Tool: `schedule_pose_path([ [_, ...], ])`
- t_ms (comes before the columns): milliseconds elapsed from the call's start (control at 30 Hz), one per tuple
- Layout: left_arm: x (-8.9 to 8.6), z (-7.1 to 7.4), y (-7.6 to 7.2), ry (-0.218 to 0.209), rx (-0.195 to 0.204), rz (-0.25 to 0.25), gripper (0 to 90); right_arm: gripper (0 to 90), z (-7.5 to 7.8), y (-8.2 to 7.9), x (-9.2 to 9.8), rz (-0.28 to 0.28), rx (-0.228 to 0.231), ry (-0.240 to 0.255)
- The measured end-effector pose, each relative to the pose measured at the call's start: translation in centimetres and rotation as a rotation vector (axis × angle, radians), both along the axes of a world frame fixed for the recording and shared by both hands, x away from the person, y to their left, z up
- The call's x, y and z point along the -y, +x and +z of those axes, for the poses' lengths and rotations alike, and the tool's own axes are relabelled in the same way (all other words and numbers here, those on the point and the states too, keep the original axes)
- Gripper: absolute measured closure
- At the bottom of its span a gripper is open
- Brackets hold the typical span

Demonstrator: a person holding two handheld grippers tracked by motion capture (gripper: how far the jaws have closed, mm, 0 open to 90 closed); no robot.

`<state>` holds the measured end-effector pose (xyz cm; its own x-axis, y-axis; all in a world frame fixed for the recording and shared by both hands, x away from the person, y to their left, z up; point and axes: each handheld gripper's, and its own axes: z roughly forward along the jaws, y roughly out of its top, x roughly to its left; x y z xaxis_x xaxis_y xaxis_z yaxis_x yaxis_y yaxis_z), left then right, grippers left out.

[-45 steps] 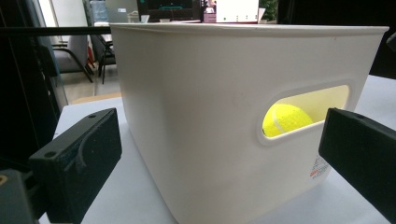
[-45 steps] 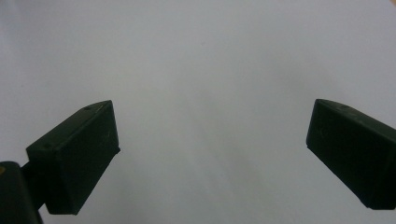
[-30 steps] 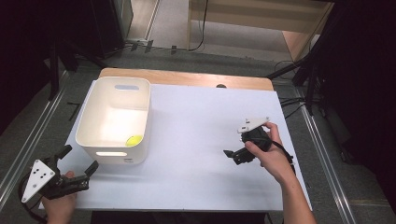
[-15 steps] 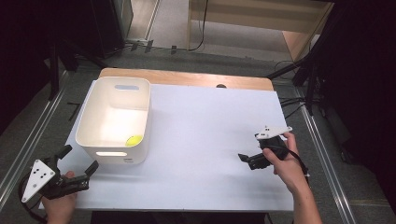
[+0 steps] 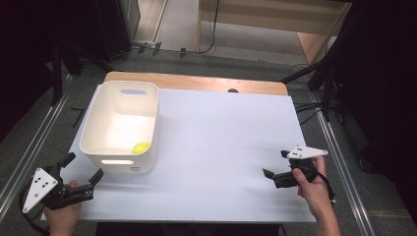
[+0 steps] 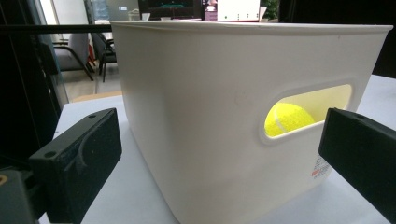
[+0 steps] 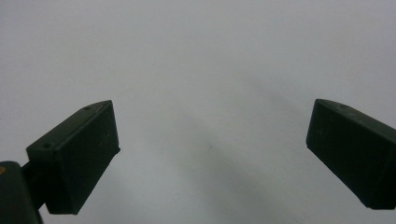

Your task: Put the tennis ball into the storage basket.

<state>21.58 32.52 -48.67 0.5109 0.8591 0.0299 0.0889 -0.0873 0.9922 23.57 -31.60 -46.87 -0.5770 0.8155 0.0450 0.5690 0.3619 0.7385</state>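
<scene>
A white plastic bin (image 5: 122,127) stands on the left part of the white table (image 5: 221,132). Inside it lies a yellow-green tennis ball (image 5: 141,147), near its front right corner; the left gripper view shows the tennis ball (image 6: 288,119) through the bin's (image 6: 224,93) handle slot. My left gripper (image 5: 82,169) is open at the table's front left corner, just short of the bin, with nothing between its jaws. My right gripper (image 5: 276,163) is open low over the bare table at the front right, jaws wide apart over the white surface (image 7: 210,70).
The table's wooden back edge (image 5: 196,82) runs behind the bin. Metal rails (image 5: 29,147) flank the table on both sides. Cables (image 5: 310,105) lie on the floor at the right. A chair (image 6: 74,53) stands far behind the bin in the left gripper view.
My right gripper has drawn back toward the front right of the table. The left gripper and the bin have stayed put.
</scene>
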Motion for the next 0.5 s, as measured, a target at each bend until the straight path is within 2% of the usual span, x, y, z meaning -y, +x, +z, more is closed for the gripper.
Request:
schedule_pose_path([
  [133,-0.2,0.0,0.0,-0.008,0.000,0.001,0.0,1.3,-0.7,-0.9,1.2,-0.024,0.036,0.057],
  [300,-0.2,0.0,0.0,-0.012,-0.001,0.004,0.0,1.3,-1.6,-1.9,2.5,-0.048,0.078,0.106],
  [500,-0.1,0.0,0.0,-0.007,0.001,0.001,0.0,1.3,-2.4,-2.9,3.7,-0.082,0.119,0.142],
])
